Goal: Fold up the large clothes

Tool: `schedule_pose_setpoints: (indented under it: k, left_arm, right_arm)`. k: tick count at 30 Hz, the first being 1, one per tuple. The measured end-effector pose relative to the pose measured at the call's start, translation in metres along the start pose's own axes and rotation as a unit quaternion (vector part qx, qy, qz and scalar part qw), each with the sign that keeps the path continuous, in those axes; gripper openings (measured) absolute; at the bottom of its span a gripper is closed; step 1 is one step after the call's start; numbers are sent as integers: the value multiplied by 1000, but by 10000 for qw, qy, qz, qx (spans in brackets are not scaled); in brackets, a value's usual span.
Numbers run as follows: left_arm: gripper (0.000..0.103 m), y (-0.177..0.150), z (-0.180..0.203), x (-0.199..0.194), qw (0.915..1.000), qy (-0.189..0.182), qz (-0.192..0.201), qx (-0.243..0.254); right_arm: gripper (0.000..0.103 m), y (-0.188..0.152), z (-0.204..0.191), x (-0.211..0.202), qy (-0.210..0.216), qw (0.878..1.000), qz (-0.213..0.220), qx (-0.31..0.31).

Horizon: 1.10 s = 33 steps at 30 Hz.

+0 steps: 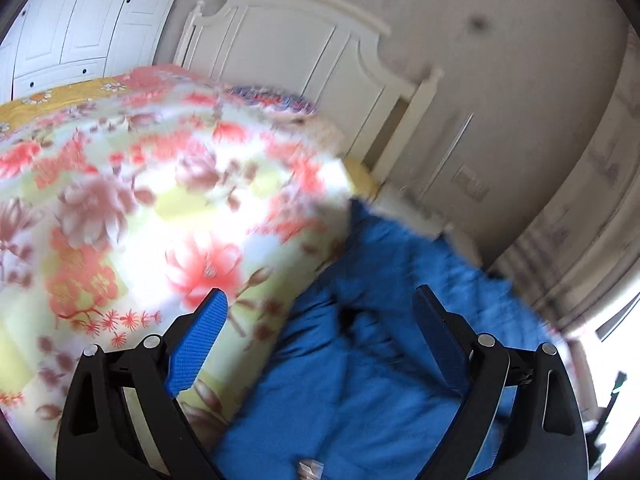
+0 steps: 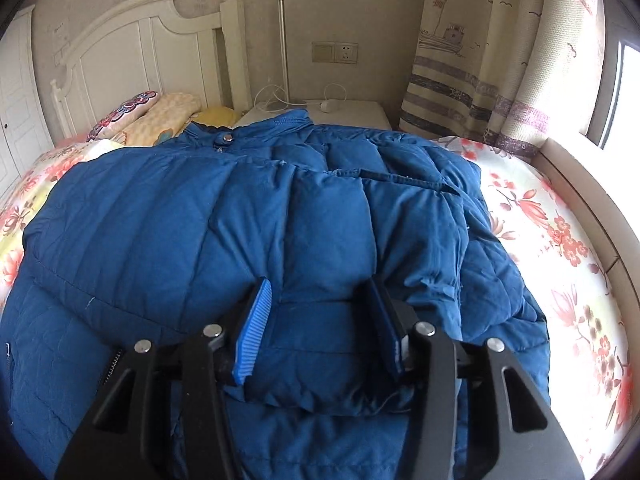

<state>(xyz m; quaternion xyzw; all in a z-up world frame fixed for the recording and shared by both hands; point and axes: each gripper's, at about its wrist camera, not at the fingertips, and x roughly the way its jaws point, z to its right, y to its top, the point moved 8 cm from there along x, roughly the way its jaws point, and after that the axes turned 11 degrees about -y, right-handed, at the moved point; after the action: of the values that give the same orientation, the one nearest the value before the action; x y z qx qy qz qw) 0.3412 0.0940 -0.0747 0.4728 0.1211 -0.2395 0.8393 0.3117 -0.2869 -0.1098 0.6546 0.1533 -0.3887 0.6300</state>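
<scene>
A: Now, jacket (image 2: 224, 216) position?
B: Spread on the floral bedspread (image 2: 560, 240), collar toward the headboard (image 2: 132, 44).
A: Jaws?
B: Left gripper (image 1: 316, 308) wide apart, empty. Right gripper (image 2: 320, 292) parted around a folded sleeve, pads not pressing.

We see the left wrist view smeared with motion blur: the floral bedspread (image 1: 132, 200) at nine o'clock and blue puffer jacket (image 1: 360, 360) at six o'clock, whose hem leaves frame.
</scene>
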Motion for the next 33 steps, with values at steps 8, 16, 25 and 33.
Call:
schedule_pose_setpoints:
  k: [8, 16, 25, 33]
  left_arm:
    - [95, 0, 110, 52, 9826, -339, -1056, 1491]
    - [99, -73, 82, 148, 9495, 760, -1974, 2317]
    - [98, -30, 163, 159, 9618, 123, -1600, 2218]
    - [98, -68, 149, 225, 9339, 723, -2251, 2681]
  right_arm:
    - [53, 1, -2, 0, 42, 10000, 43, -14]
    - [58, 1, -3, 0, 160, 9998, 64, -17]
    - [60, 1, -3, 1, 199, 9998, 39, 2]
    - [61, 1, -4, 0, 267, 9996, 43, 32]
